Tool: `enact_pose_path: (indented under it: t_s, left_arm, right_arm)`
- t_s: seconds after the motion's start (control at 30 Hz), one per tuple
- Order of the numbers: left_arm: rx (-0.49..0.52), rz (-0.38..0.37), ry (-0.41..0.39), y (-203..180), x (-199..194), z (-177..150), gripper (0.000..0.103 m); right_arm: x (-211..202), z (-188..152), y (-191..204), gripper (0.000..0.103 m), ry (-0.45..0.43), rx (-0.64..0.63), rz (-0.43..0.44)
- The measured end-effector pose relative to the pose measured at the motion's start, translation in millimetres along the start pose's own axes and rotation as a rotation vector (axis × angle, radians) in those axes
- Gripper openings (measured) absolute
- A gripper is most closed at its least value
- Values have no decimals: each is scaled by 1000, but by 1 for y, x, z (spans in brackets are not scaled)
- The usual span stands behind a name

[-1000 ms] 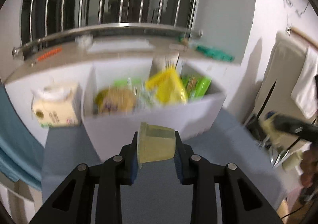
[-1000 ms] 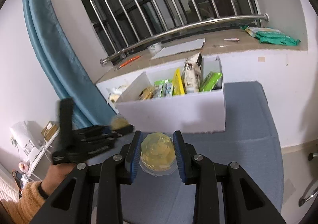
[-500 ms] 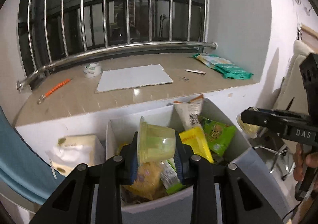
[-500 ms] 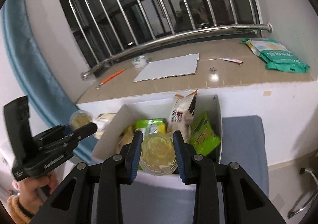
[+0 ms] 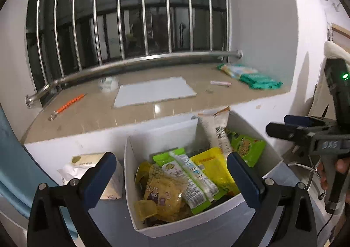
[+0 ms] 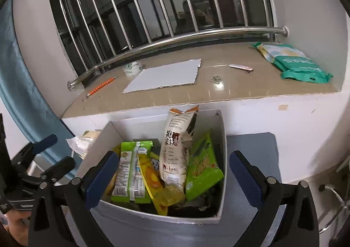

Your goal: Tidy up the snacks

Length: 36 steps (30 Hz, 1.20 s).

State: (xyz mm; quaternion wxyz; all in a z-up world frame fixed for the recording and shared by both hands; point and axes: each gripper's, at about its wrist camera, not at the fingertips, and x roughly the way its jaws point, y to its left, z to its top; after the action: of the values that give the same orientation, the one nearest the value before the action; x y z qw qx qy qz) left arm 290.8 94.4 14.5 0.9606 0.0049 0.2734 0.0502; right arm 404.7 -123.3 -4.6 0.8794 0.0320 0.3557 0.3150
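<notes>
- The snacks (image 6: 175,159) are glossy packets, lime green, yellow and one tall white pouch (image 6: 178,144) standing upright.
- All lie crowded inside the white box (image 6: 221,181), which sits on a grey-blue surface (image 6: 251,148) below the window counter (image 6: 196,89).
- The left claw (image 5: 170,179) hangs over the box, fingers wide apart, gripping nothing.
- The right claw (image 6: 172,178) likewise gapes, nothing between its pads.
</notes>
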Motion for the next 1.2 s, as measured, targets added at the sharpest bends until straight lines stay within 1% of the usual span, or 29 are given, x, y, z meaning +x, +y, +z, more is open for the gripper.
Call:
enact_pose_path:
  t_s: [0.1, 0.2, 0.27, 0.3, 0.37, 0.43, 0.5, 0.57, 0.6, 0.7, 0.77, 0.87, 0.97, 1.07, 1.13, 1.2]
  left_arm:
    - [-17, 1, -42, -5, -20, -1, 103]
    - [-51, 10, -49, -11, -39, -4, 103]
    - [-66, 4, -54, -13, -52, -7, 103]
    - [-76, -2, -43, -14, -59, -9, 103]
    - [-98, -20, -39, -16, -76, -13, 103]
    - [-100, -11, -43, -20, -97, -20, 103]
    - [-114, -5, -44, -24, -115, -29, 103]
    - [-121, -21, -49, -29, -137, -41, 103]
    - [-130, -14, -56, -31, -146, -46, 103]
    - [-135, 14, -60, -42, -167, -61, 103]
    - [-154, 6, -72, -47, -181, -73, 103]
    - [-196, -15, -75, -51, -196, -90, 103]
    - [-207, 22, -59, -58, -202, -107, 103]
    - [-228, -4, -56, -61, -211, -126, 103]
    - [-226, -2, -49, -61, -213, -131, 103]
    - [-223, 8, -42, -62, -213, -131, 103]
  right_arm:
    - [-11, -6, 6, 103, -26, -53, -45]
    - [-32, -13, 14, 103, -84, -113, -70]
    - [-46, -16, 19, 103, -115, -121, -81]
    - [-57, -19, 23, 103, -129, -122, -82]
    - [-72, -23, 27, 103, -135, -122, -55]
    - [-91, -31, 31, 103, -152, -118, -5]
    - [-112, -44, 35, 103, -183, -105, -1]
    - [-128, -57, 37, 103, -215, -104, 23]
    - [-136, -66, 37, 103, -207, -102, 56]
    - [-154, -88, 41, 103, -192, -108, 95]
    - [-165, -102, 45, 103, -188, -118, 99]
    - [-180, -120, 53, 103, -169, -125, 101]
    - [-195, -141, 63, 103, -167, -157, 91]
    - [-200, -157, 68, 103, -146, -181, 60]
    - [-206, -171, 66, 103, -150, -156, 42]
    - [-210, -182, 61, 103, -145, -120, 58]
